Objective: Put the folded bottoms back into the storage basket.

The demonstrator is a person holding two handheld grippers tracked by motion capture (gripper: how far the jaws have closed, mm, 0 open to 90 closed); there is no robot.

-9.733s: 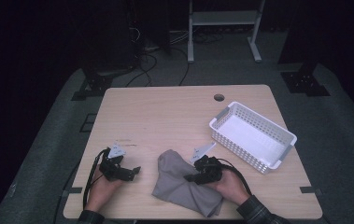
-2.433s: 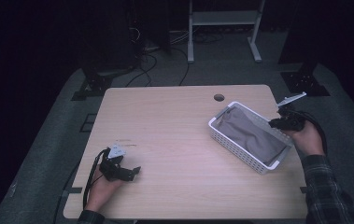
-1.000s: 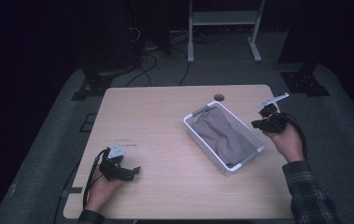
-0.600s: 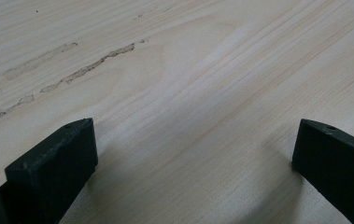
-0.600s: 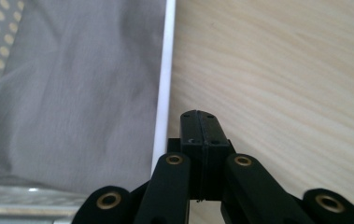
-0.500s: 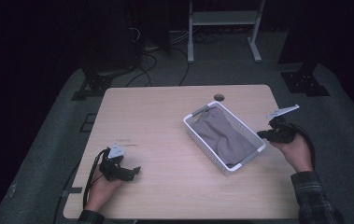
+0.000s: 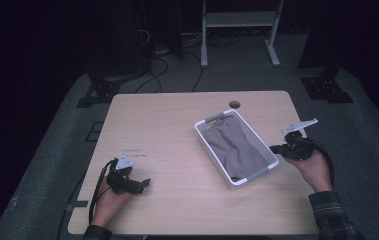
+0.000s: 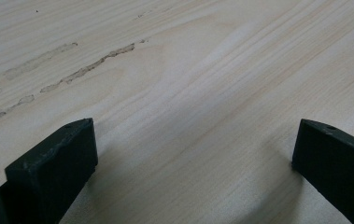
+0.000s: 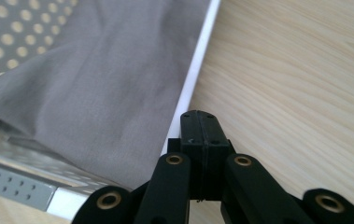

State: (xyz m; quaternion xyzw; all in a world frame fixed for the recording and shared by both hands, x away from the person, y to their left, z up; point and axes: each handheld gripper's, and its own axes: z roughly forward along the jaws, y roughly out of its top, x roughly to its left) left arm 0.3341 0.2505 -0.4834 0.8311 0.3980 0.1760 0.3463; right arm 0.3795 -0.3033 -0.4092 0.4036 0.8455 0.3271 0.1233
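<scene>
The grey cloth (image 7: 234, 152) lies inside the white basket (image 7: 201, 134), which sits askew on the desk (image 7: 167, 120), right of centre, w/ one short end toward the cable hole and the other toward the near edge. The right tongs (image 7: 275, 148) sit just beside the basket's right-hand long wall; in the right gripper view those tongs (image 9: 199, 116) are pressed fully together w/ nothing between them, tip next to the white rim (image 9: 198, 60) — touching or a hair off, can't tell. The step in hand looks like nudging the basket across the desk w/ closed tongs. To do it well: keep the tongs closed so they act as one blunt pusher, contact the wall low and near the middle of its length — pushing at a corner will spin it more. Go slow & level; the plastic is light and may skid or tip if the tip rides up over the rim. Don't snag the cloth. The left tongs (image 7: 144, 182) rest on the near-left desk, well apart from the basket, spread wide and empty (image 8: 188, 154) — they could steady the far side if it skates.
</scene>
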